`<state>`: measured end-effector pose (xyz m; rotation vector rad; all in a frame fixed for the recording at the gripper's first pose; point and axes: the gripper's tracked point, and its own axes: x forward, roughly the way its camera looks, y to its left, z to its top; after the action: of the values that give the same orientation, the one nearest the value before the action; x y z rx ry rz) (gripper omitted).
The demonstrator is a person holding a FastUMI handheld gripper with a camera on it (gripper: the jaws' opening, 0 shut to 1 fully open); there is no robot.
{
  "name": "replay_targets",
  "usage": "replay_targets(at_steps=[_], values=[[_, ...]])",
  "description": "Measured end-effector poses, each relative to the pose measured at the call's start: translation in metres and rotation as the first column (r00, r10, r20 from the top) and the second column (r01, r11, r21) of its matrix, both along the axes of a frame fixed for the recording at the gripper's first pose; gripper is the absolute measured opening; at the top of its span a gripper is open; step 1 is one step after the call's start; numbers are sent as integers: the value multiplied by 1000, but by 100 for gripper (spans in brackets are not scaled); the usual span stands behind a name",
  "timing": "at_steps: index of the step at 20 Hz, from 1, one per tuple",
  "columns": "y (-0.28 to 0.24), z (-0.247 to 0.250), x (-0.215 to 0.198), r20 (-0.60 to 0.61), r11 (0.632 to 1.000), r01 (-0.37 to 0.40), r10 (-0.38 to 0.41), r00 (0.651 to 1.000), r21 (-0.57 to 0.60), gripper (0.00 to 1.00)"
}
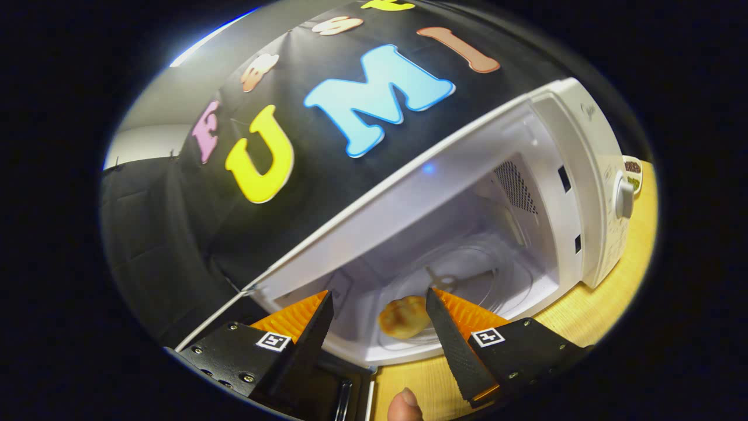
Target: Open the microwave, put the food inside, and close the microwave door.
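The booth's black cloth wall (175, 234) hangs behind everything, creased in soft folds. Against it stands the microwave (590, 152), a boxy white appliance with smooth plastic casing, seen tilted; its cavity is exposed, so the door is open. The wooden table (619, 275) under it is pale yellow with a faint grain, bare beside the machine's control side. Inside the cavity, the walls are glossy white, with a perforated vent panel (517, 187) on the side wall and a clear round glass turntable (502, 275) on the floor. A round grey knob (624, 199) sticks out of the control panel. The gripper (380, 307) has its fingers spread wide, holding nothing, their ridged pads facing each other just outside the cavity's front lip. The food (403, 317), a small rounded bun with a browned, baked surface, lies on the near edge of the turntable, just ahead of the fingers and between them, touching neither. A fingertip (403, 404) of the person shows below, over the table
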<state>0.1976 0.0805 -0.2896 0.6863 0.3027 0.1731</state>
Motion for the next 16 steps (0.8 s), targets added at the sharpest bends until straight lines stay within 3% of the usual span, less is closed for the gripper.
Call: replay_targets(at_steps=[4,7,10,16], values=[[15,64,-74,130,991,-119,126,983,-60,96],[38,93,-137,185,960,-245,267,946,-136,96],[64,119,-200,254,905,-358,411,875,-231,96],[113,144,-297,370,796,-462,595,713,-391,96]])
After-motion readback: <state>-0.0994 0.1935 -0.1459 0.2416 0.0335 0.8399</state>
